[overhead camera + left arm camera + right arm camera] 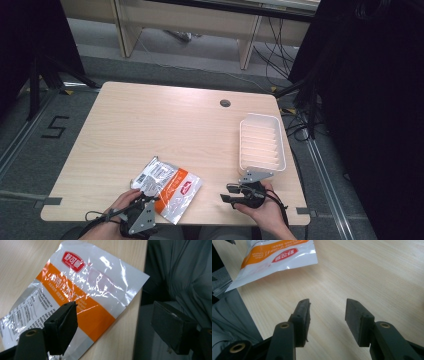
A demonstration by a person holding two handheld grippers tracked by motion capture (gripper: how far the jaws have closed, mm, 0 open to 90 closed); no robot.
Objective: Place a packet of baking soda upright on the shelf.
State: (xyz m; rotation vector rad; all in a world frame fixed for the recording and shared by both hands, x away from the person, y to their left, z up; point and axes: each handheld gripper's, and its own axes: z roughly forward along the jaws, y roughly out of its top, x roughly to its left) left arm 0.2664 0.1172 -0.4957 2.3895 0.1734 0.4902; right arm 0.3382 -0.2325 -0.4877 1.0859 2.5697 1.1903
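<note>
I see my left gripper (148,199) at the lower left with jaws apart over the snack pouch (167,187), and my right gripper (231,192) jaws apart on nothing.

Colours and patterns – table scene

Packet (167,187): white/silver foil w/ a broad orange band, red logo patch w/ white characters, and a grey panel of small black print plus a black-and-white code square. Table (150,125): pale beige wood-grain laminate w/ one dark round hole. Tray (262,143): white – ribbed floor, parallel ridges. Left gripper (112,320) and right gripper (327,315): black jaws, brass-coloured pivot pins; grey plate on top of each. Floor: grey, black "5" marking.
</note>
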